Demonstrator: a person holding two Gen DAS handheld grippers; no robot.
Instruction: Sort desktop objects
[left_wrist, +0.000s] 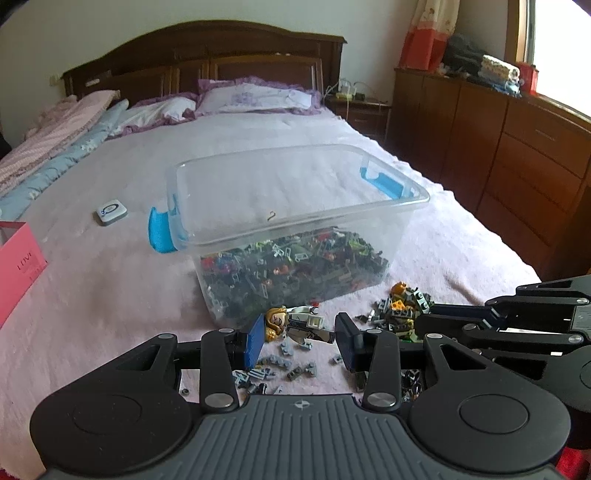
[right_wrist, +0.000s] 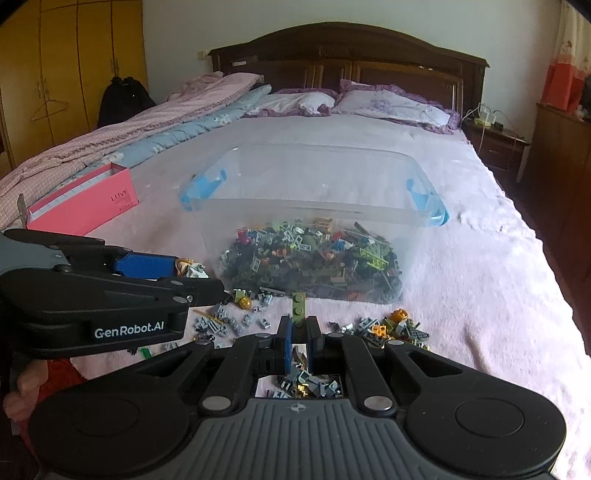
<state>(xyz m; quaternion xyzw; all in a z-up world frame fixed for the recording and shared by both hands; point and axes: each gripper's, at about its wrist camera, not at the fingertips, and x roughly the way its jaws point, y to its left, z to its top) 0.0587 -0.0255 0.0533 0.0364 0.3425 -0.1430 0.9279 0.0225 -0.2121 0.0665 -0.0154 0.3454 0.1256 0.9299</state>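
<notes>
On bed (left_wrist: 110, 288), your left gripper (left_wrist: 300, 338) had fingers around minifigure (left_wrist: 295, 323), blue pads touching both ends: grasping it, low over loose bricks (left_wrist: 280, 369). Your right gripper (right_wrist: 298, 341) had fingers clenched on olive plate (right_wrist: 298, 308), which stood upright between pads. Clear bin (right_wrist: 314, 206) sat just beyond both, bricks covering its bottom. Second brick pile (right_wrist: 391, 328) lay right of right gripper. Pink box (right_wrist: 85, 206) stood left of bin.

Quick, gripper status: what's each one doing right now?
Left gripper: jaws closed on the blonde minifigure, gripped across its length.
Right gripper: jaws closed on an olive-green brick strip, standing upright above the fingertips.
</notes>
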